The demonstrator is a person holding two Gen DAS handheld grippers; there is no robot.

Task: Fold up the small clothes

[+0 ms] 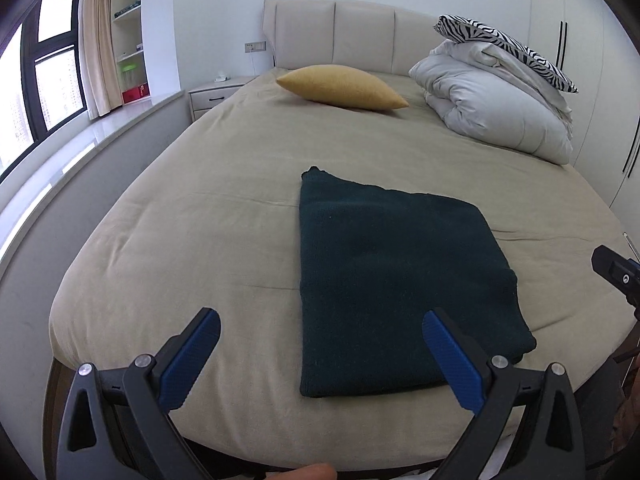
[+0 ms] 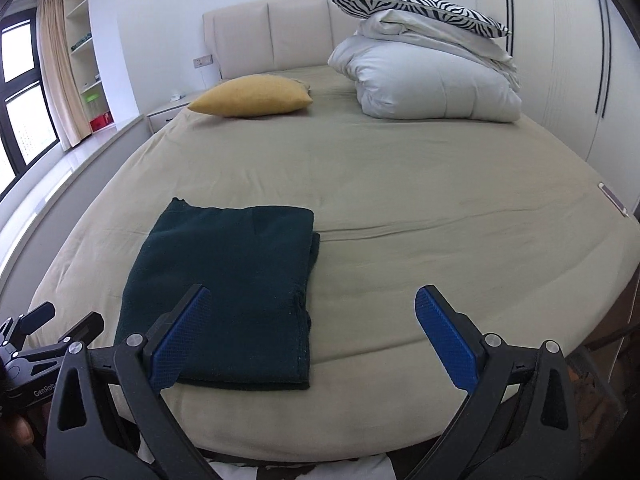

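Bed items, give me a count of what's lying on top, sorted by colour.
Dark green: 1, folded garment
Yellow: 1, cushion
White: 1, folded duvet
Zebra-striped: 1, pillow
Total: 4

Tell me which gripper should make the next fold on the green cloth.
Probably left. The left gripper stands open with the cloth partly between its fingers; the right gripper is also open but mostly faces bare bed.
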